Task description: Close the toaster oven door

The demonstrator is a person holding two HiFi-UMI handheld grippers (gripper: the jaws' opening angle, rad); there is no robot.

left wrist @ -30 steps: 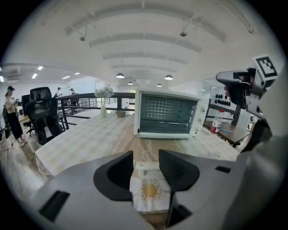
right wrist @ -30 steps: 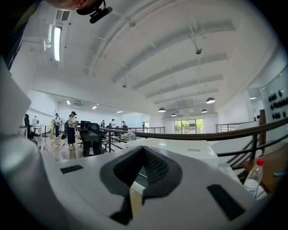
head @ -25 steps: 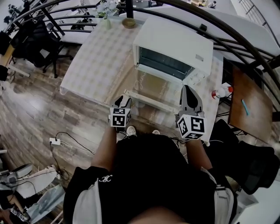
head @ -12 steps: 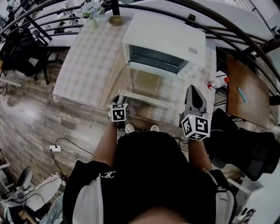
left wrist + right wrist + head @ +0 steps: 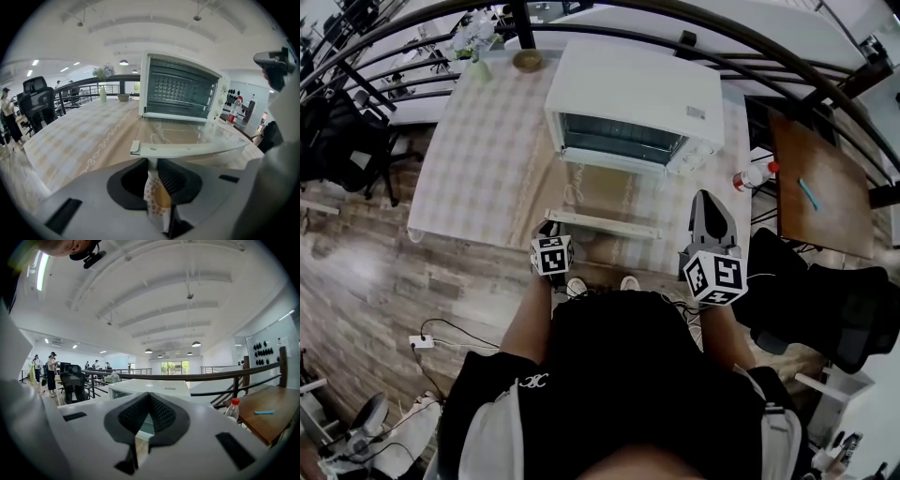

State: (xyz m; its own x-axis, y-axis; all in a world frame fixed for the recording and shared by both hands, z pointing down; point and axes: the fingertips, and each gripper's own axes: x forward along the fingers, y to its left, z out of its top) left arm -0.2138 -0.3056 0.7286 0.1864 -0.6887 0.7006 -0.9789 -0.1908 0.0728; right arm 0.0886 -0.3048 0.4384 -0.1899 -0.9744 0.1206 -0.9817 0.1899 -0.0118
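Observation:
A white toaster oven (image 5: 628, 98) stands on the checked table (image 5: 478, 159). Its glass door (image 5: 605, 192) lies open and flat toward me, with the white handle bar (image 5: 600, 223) near the table's front edge. My left gripper (image 5: 549, 229) sits at the handle's left end. In the left gripper view the handle (image 5: 187, 149) runs just above the tips of the left gripper (image 5: 152, 163). The jaws are closing, and only a slim gap with patterned tablecloth shows between them. My right gripper (image 5: 710, 202) hovers shut and empty off the door's right corner, pointing over the oven (image 5: 140, 387).
A vase of flowers (image 5: 476, 56) and a small bowl (image 5: 526, 60) stand at the table's far end. A red-capped bottle (image 5: 753, 175) is right of the oven, beside a brown side table (image 5: 820, 183). Dark railings arc behind, and office chairs (image 5: 337, 131) stand to the left.
The left gripper's jaws have drawn together from wide open, and it has edged up to the handle's left end. The head view has shifted, and the right gripper has barely moved.

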